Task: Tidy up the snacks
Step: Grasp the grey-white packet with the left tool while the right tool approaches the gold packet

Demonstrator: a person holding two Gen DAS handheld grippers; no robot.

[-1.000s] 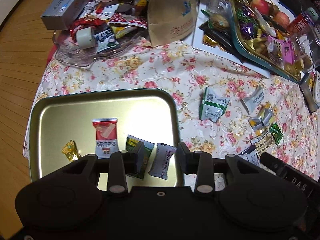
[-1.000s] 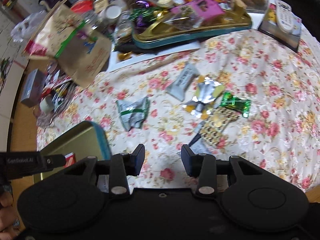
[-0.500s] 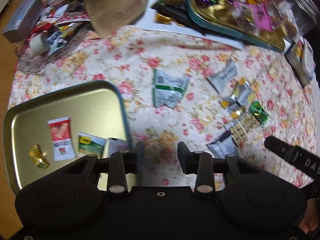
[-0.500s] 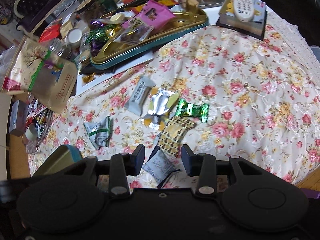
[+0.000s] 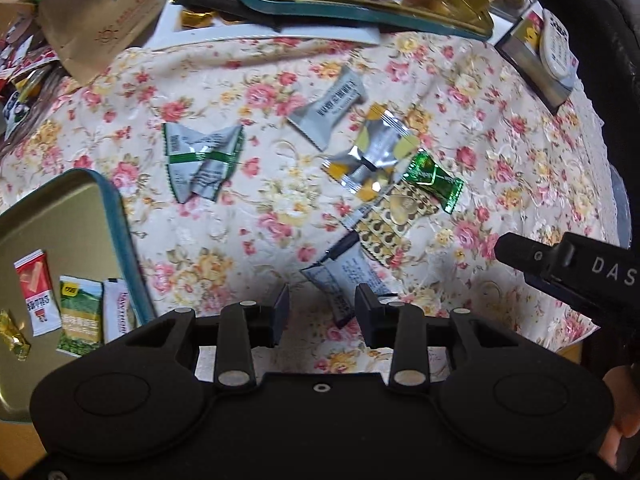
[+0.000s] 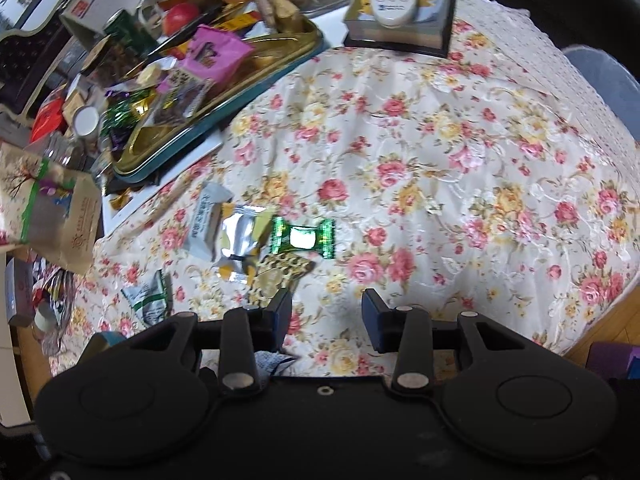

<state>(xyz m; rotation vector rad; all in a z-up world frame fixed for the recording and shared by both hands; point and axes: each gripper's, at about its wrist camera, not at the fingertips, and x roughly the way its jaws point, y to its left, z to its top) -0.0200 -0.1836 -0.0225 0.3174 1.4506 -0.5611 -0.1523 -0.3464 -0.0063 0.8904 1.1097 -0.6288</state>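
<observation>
Left gripper [image 5: 320,312] jaws apart, empty. Grey-blue sachet [image 5: 340,284] lies just above the gap, low centre frame, long axis diagonal. Right gripper [image 6: 326,318] also apart and empty, over bare cloth; I judge left nearer.

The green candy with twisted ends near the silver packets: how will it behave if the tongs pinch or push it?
The green candy looks glossy, so probably slippery. Its small size suggests light weight; a push would likely slide it. Its twisted ends probably crumple.
</observation>
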